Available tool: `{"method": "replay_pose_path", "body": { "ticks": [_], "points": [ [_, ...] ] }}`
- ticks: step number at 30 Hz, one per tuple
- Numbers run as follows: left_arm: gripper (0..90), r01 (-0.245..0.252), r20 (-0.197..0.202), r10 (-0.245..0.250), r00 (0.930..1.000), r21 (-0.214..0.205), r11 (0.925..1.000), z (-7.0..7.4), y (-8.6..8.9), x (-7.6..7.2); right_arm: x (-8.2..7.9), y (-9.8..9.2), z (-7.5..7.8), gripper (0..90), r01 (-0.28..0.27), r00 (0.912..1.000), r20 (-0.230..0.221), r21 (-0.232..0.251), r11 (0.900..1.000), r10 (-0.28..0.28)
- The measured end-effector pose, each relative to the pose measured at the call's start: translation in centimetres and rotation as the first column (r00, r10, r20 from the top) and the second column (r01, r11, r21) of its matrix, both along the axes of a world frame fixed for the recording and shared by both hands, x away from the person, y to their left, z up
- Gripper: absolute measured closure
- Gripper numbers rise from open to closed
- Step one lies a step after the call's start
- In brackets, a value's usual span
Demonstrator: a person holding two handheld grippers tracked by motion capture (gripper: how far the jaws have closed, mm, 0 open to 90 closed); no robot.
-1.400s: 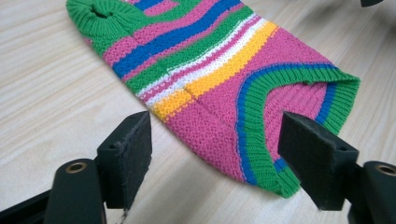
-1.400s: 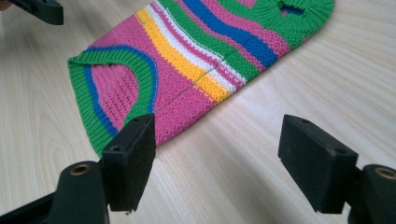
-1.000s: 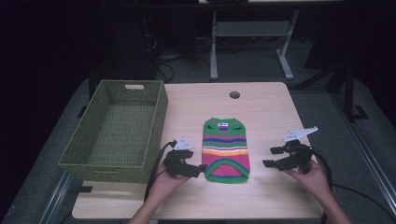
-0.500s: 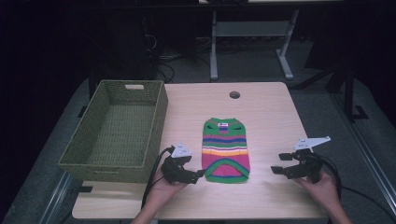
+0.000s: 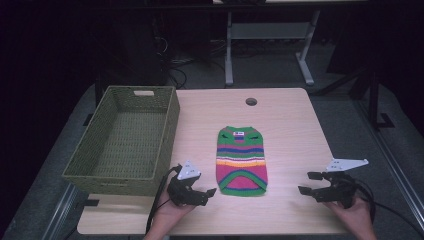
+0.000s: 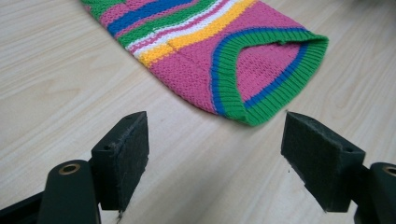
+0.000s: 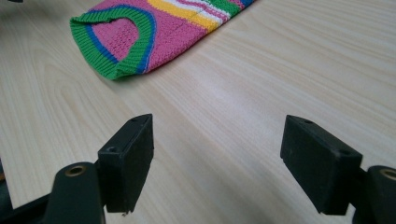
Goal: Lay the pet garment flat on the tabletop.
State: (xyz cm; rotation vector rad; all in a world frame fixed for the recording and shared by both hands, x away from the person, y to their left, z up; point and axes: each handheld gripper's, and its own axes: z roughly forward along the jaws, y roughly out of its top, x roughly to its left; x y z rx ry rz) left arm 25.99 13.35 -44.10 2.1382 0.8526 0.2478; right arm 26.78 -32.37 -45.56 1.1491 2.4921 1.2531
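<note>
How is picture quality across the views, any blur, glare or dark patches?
High view: table evenly lit, surroundings dark, slightly soft. Left gripper view: sweater knit crisp, no glare. Right gripper view: sweater hem sharp, faint sheen on the wood.

Dark room, grey carpet floor (image 5: 205, 80), white metal frame (image 5: 265, 35) behind.

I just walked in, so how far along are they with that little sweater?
Barely begun. Done: the sweater lies spread flat on the table. In hand: the left gripper sits open beside its near hem, the right gripper open and farther off; neither touches it. Left: probably gripping it, perhaps folding, and maybe moving it to the empty basket.
</note>
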Motion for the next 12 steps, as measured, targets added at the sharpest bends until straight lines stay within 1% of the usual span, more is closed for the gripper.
{"method": "replay_pose_path", "body": {
  "ticks": [1,3,5,7,9,10,12],
  "points": [
    [23.1,0.002,0.004,-0.002,1.0,-0.003,1.0,0.0,0.0,-0.2,-0.3,0.0,0.0,25.3,0.01,0.9999,-0.006,0.0,1.0,-0.01],
    [23.1,0.003,0.001,-0.003,1.0,-0.005,1.0,-0.1,0.0,-0.5,-0.8,0.0,-0.1,25.3,0.015,0.9999,0.002,-0.002,0.9999,-0.015],
    [23.1,0.014,0.013,-0.014,0.9998,0.011,0.9998,0.0,0.1,-1.1,-1.4,0.0,-0.2,25.1,0.024,0.9996,0.013,-0.012,0.9996,-0.024],
    [23.0,0.011,0.016,-0.011,0.9998,0.004,0.9999,0.1,0.2,-1.6,-2.0,0.0,-0.2,25.0,0.032,0.9992,0.023,-0.009,0.9994,-0.032],
    [23.1,0.008,0.025,-0.008,0.9996,0.004,1.0,0.1,0.2,-2.0,-2.6,0.0,-0.2,25.0,0.037,0.999,0.025,-0.003,0.9993,-0.037],
    [23.1,0.007,0.035,-0.008,0.9994,0.012,0.9999,0.1,0.2,-2.2,-2.8,0.0,-0.2,25.0,0.039,0.9987,0.034,-0.007,0.9992,-0.039],
    [23.1,0.005,0.038,-0.006,0.9992,0.012,0.9999,0.0,0.3,-2.6,-3.4,-0.2,-0.1,25.0,0.052,0.9973,0.051,-0.002,0.9986,-0.052]
  ]
}}
